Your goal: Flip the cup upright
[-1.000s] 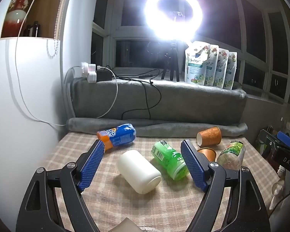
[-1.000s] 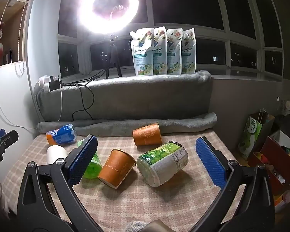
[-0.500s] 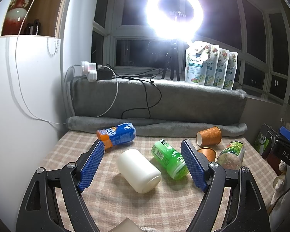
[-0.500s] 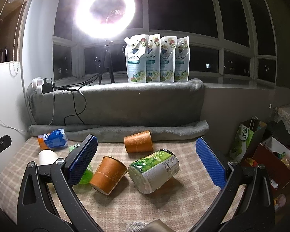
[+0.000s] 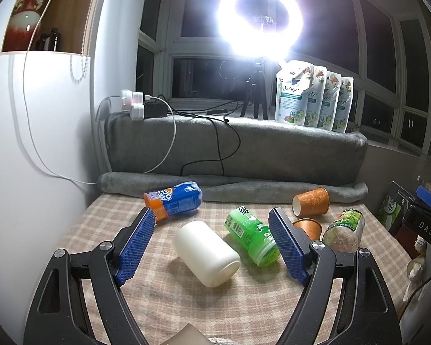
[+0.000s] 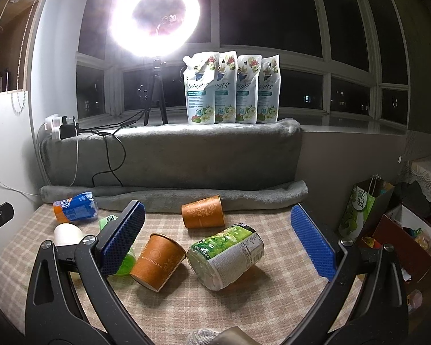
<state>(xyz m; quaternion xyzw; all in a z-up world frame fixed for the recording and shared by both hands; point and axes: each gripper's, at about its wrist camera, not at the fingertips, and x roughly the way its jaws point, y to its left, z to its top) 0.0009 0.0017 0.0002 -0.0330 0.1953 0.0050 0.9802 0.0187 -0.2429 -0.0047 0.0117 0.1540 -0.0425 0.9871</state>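
Cups lie tipped on the checked surface [image 6: 244,310]: a white cup [image 5: 205,254] between my spread, empty left gripper [image 5: 212,247], an orange paper cup [image 6: 157,261] within my spread, empty right gripper [image 6: 218,244].

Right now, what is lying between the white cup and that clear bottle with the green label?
In the left wrist view, the green bottle and a tipped orange paper cup lie between the white cup and the clear bottle.
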